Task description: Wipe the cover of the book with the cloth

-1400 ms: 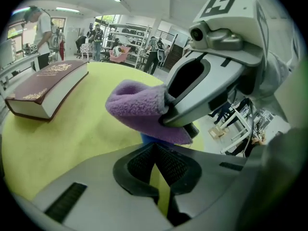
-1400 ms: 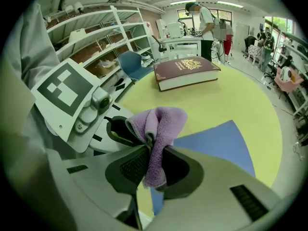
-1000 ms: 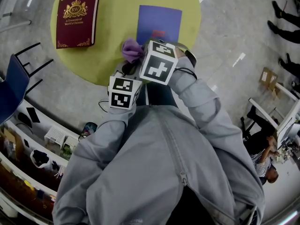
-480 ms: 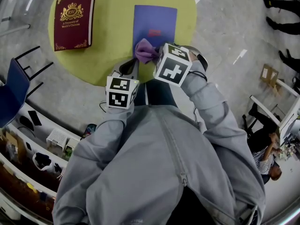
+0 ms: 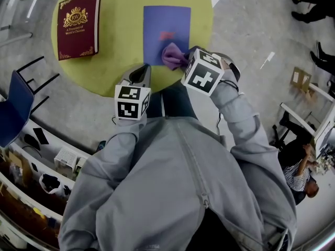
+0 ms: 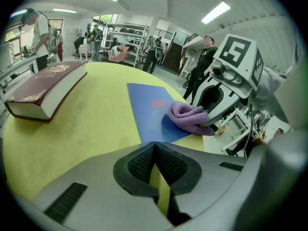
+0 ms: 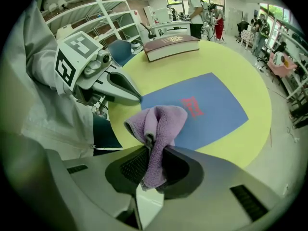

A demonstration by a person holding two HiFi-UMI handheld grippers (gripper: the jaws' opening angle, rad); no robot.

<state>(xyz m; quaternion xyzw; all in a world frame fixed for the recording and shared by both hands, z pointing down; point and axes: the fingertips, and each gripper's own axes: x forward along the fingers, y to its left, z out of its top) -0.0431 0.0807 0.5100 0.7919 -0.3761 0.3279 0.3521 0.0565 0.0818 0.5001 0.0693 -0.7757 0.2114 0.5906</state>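
Observation:
A thin blue book with a red mark lies flat on the round yellow-green table. My right gripper is shut on a purple cloth, which rests on the book's near right corner. In the right gripper view the cloth bulges out between the jaws above the blue cover. My left gripper sits at the table's near edge, left of the book, shut with nothing in it. From the left gripper view the cloth is seen pressed on the blue book.
A thick maroon hardback lies at the table's left side, also seen as a maroon book in the left gripper view. A blue chair stands at the left on the floor. Shelves and people stand around the room.
My right gripper has carried the purple cloth to the right, from the book's near left corner to its near right corner. The left gripper has stayed at the table's edge.

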